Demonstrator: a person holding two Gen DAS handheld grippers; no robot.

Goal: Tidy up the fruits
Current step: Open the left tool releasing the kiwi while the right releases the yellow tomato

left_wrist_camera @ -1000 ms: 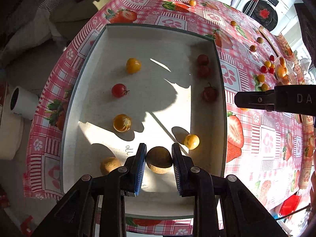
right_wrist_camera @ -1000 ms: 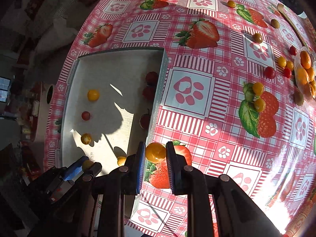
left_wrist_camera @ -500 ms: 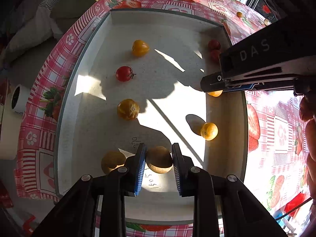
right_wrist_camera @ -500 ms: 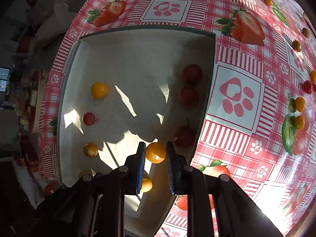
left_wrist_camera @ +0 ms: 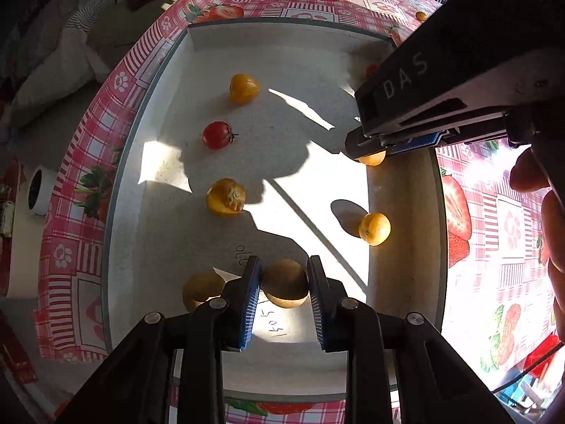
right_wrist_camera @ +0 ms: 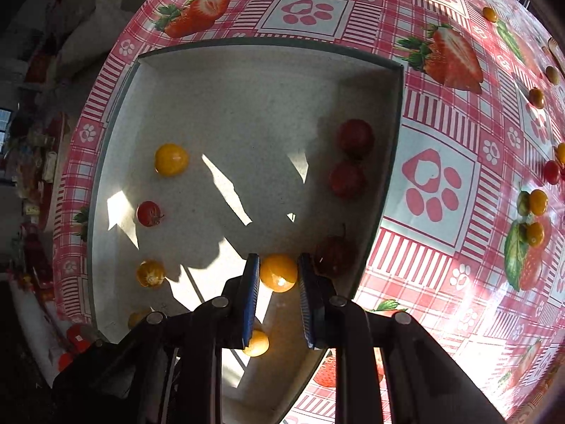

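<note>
Tray count, right wrist view: 5 yellow tomatoes (one of them in the right tool), 4 red ones, 1 pale fruit barely showing at the 7 o'clock edge. Left wrist view adds detail: 2 brown fruits at 6 o'clock, one free, one clamped.

Left tool: closed on the brown fruit, pads touching both sides, low over the tray floor at 6 o'clock.

Right tool: closed on a yellow tomato, inside the tray by its 3 o'clock wall, just beside a dark red tomato. Same tool crosses the left view at 2 o'clock with the tomato under its tip.

Loose in the tray: yellow at 11 o'clock, red with stem, yellow blotchy one mid-left, yellow at 3 o'clock. Two more reds against the right wall.

On the surface outside the tray: about 8 small tomatoes and fruits scattered at 1–3 o'clock, count rough, edge distortion.

Vs one second ago: right tool was over the cloth beside the tray, now inside it and lower, tomato carried along. Left tool dropped slightly, same grip on the brown fruit. Tray contents otherwise unmoved. A hand now shows at the right edge of the left view.
</note>
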